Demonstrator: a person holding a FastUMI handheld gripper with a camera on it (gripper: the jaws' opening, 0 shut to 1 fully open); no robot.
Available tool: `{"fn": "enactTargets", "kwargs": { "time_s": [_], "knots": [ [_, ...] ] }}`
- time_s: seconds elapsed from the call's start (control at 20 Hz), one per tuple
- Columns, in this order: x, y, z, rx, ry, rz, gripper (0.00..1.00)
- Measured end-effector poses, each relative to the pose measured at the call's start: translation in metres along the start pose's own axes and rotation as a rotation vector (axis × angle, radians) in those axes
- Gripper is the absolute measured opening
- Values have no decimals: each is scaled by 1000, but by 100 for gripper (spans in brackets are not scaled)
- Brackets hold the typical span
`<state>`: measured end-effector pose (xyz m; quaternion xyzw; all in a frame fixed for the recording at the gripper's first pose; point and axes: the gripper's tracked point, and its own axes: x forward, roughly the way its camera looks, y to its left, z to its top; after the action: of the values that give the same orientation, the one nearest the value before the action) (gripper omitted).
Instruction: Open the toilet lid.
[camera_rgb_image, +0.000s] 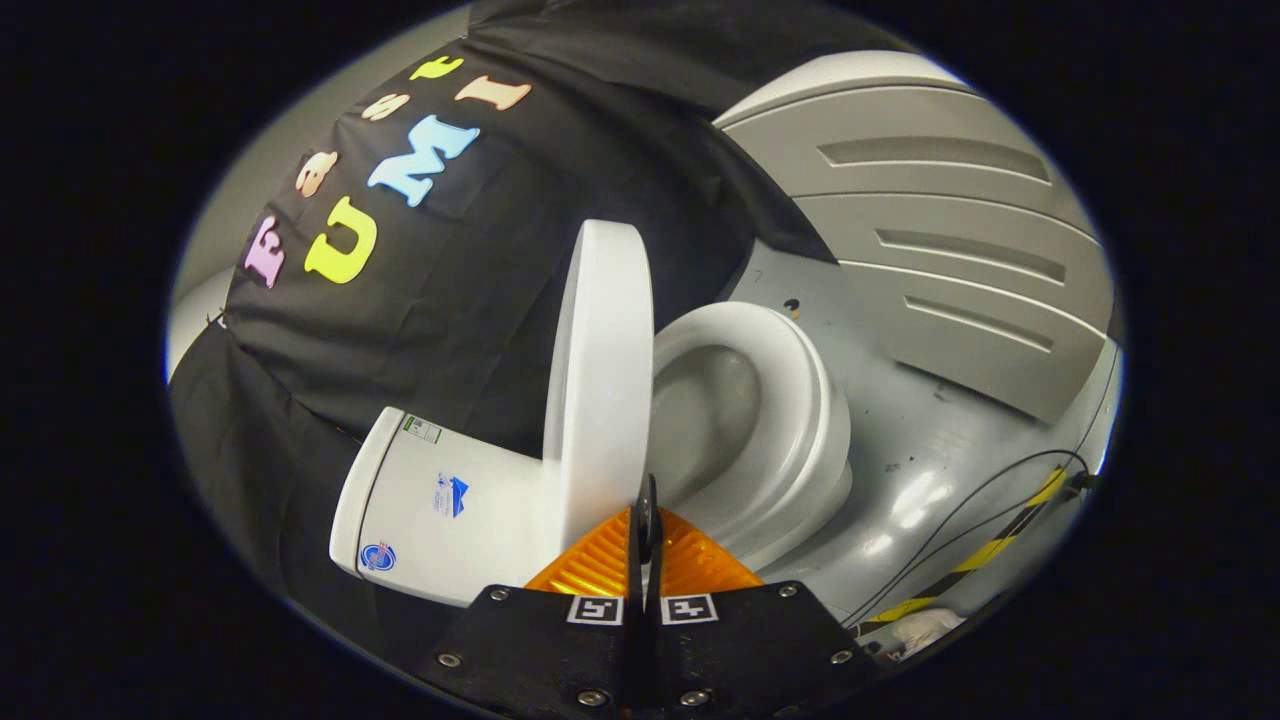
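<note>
Toilet lid (600, 380): raised on edge between tank (440, 510) and bowl (800, 400) | gripper (645, 520): fingers closed together, touching at lid's edge, nothing between | we judge lid rigid, light, smooth plastic; push its free rim.

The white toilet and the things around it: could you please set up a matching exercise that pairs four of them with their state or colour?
Things:
1. white toilet lid
2. white toilet seat
3. gripper
4. striped floor tape

States:
a. yellow and black
b. raised on edge
c. jaws closed together, at the lid's rim
d. lying down on the bowl

Pairs: 1-b, 2-d, 3-c, 4-a
</note>
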<state>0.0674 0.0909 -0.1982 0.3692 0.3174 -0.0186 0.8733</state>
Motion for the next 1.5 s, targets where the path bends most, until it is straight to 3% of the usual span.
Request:
{"fn": "enactTargets", "kwargs": {
  "time_s": [0.25, 0.6, 1.5],
  "knots": [
    [-12, 33, 4, -150, -74, -5, 0],
    [-16, 48, 5, -226, -111, -27, 0],
    [-35, 132, -2, -623, -243, -12, 0]
  ]
}}
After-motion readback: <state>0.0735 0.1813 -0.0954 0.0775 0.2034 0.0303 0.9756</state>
